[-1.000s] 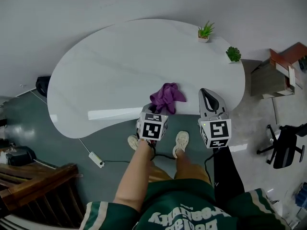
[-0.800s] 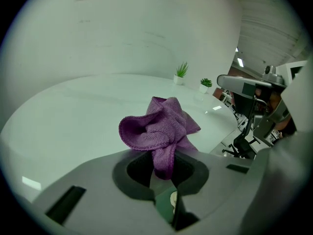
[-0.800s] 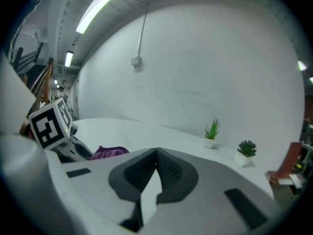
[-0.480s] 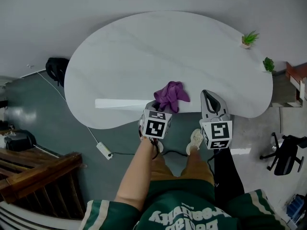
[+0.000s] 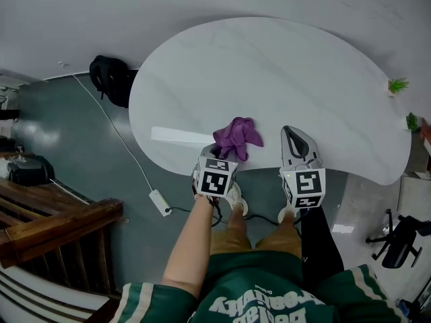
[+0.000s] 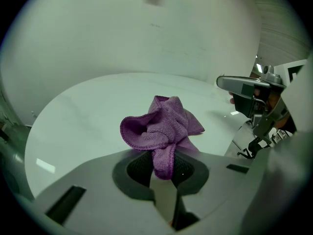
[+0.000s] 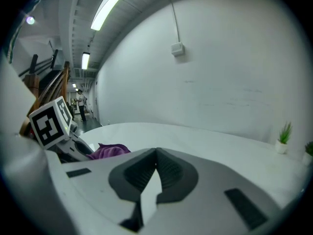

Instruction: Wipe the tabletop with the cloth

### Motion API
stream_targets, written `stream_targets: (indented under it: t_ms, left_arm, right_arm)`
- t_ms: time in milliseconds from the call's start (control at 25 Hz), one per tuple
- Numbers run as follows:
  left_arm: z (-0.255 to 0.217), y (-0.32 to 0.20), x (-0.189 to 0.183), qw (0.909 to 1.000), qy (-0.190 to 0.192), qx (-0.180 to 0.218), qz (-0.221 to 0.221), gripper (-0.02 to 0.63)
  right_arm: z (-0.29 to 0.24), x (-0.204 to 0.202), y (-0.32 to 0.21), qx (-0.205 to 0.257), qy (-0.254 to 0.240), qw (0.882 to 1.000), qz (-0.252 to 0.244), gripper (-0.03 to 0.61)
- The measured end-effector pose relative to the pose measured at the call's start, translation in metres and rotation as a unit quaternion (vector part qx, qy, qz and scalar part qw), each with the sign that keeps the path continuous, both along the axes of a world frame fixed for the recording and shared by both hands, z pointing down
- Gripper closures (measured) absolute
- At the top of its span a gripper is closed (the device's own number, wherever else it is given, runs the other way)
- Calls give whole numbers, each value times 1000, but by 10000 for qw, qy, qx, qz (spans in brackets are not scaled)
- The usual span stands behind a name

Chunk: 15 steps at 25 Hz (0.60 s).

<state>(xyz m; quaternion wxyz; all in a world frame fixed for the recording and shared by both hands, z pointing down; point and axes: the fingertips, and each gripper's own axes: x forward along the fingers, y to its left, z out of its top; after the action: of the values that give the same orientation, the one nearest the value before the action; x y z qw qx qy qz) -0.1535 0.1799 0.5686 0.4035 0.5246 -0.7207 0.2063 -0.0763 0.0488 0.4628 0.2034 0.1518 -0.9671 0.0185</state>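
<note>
A crumpled purple cloth (image 5: 237, 137) rests on the white kidney-shaped tabletop (image 5: 283, 66), close to its near edge. My left gripper (image 5: 220, 151) is shut on the cloth's near fold, and in the left gripper view the cloth (image 6: 161, 131) bunches up just past the jaws of the left gripper (image 6: 165, 164). To the right of the cloth my right gripper (image 5: 291, 132) hovers over the table edge, shut and holding nothing. In the right gripper view the right gripper (image 7: 155, 154) has its jaws together, with the cloth (image 7: 108, 151) off to the left.
Two small potted plants (image 5: 398, 85) (image 5: 411, 121) stand at the table's far right end. On the floor are a black backpack (image 5: 111, 79) and a power strip with cable (image 5: 159, 201). Wooden stairs (image 5: 54, 227) lie at left, an office chair (image 5: 397, 237) at right.
Both grippers and the cloth have shifted left along the table's near edge. The plants have slid toward the right of the head view, and the backpack has come into it.
</note>
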Motion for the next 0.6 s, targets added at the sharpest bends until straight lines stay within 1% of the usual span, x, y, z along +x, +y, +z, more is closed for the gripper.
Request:
stream_targets:
  t_ms: [120, 360, 480, 600]
  left_arm:
    - [0, 37, -33, 9996, -20, -32, -265, 563]
    - [-3, 117, -90, 9968, -90, -91, -791, 563]
    - [-1, 150, -114, 9945, -92, -130, -1033, 563]
    - [0, 181, -134, 9911, -197, -200, -1298, 563]
  right_arm:
    - [2, -37, 31, -18, -16, 9997, -237, 574]
    - [-2, -99, 92, -23, -78, 9975, -702, 574]
    - [-1, -123, 114, -19, -87, 9960, -893, 574]
    - [-2, -139, 131, -5, -87, 9946, -1032, 574]
